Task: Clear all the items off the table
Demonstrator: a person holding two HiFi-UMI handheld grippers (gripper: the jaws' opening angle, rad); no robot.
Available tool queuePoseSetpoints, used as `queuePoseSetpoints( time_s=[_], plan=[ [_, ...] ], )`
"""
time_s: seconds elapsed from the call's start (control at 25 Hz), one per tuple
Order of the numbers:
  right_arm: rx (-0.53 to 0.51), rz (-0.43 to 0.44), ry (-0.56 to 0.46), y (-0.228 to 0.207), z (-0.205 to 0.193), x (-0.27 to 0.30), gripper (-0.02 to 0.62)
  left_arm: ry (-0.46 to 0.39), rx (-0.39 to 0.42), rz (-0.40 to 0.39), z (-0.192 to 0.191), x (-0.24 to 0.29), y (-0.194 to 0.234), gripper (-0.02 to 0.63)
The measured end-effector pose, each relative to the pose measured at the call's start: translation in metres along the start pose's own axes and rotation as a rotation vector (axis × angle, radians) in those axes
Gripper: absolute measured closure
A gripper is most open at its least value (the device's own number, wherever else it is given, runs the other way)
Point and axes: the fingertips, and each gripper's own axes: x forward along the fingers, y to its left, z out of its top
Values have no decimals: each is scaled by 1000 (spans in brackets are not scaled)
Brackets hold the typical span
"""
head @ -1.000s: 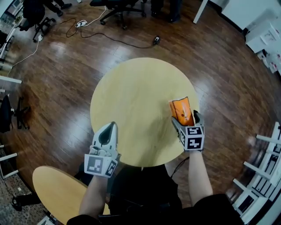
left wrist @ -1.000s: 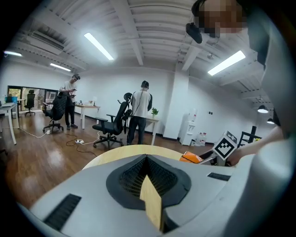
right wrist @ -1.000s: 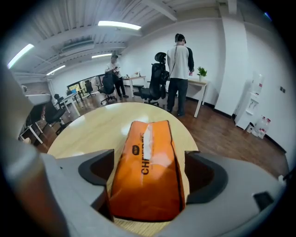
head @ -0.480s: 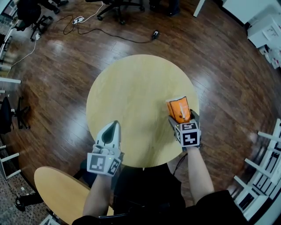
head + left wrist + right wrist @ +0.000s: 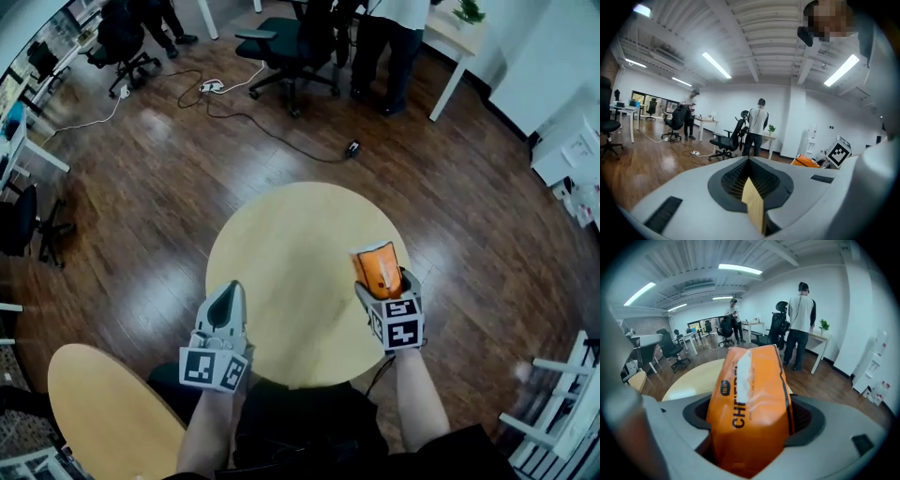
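Note:
An orange snack bag (image 5: 378,266) stands upright between the jaws of my right gripper (image 5: 383,283), over the right side of the round light-wood table (image 5: 281,244). The jaws have just been closing on the bag, and both pads press its sides. In the right gripper view the bag (image 5: 750,404) fills the gap of that gripper (image 5: 751,430). My left gripper (image 5: 228,302) hovers over the table's near left edge, shut and empty. In the left gripper view its jaws (image 5: 751,180) meet, and the bag (image 5: 806,161) shows at far right.
A second round table (image 5: 103,403) lies at lower left. Beyond the main table are a black office chair (image 5: 286,42), standing people (image 5: 394,28) and a cable with a plug (image 5: 352,148) on the dark wood floor. White shelving (image 5: 562,159) stands at right.
Both grippers have risen, the right one carrying the orange bag upward. The head view has tilted up, so more of the room beyond the table shows.

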Motion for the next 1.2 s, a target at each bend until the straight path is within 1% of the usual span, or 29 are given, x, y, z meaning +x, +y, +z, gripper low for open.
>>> queuePoseSetpoints(
  time_s=[0.08, 0.16, 0.32, 0.44, 0.52, 0.64, 0.76, 0.88, 1.0, 1.08, 1.12, 1.2],
  plan=[
    [-41, 28, -31, 8, 26, 5, 166, -49, 3, 46, 14, -17, 11, 606],
    [-70, 62, -53, 28, 47, 6, 166, -90, 16, 103, 28, -44, 29, 606],
    [-159, 142, -103, 89, 78, -2, 166, -185, 23, 268, 51, -126, 76, 606],
    [-243, 207, -154, 151, 101, -11, 166, -268, 21, 405, 64, -199, 113, 606],
    [-276, 260, -191, 200, 113, -18, 166, -331, 14, 493, 71, -250, 133, 606],
    [-347, 352, -222, 280, 116, -36, 166, -390, 28, 589, 78, -325, 147, 606],
    [-457, 457, -253, 381, 112, -62, 166, -443, 41, 708, 80, -418, 169, 606],
    [-570, 578, -272, 486, 97, -83, 166, -497, 33, 854, 70, -520, 189, 606],
    [-690, 700, -282, 566, 73, -99, 166, -562, 3, 1037, 44, -612, 180, 606],
    [-757, 786, -276, 622, 47, -116, 166, -595, -7, 1157, 26, -674, 168, 606],
    [-787, 828, -272, 652, 32, -126, 166, -600, -1, 1208, 19, -703, 162, 606],
    [-844, 910, -269, 709, 1, -149, 166, -584, 27, 1292, 8, -755, 151, 606]
  ],
)
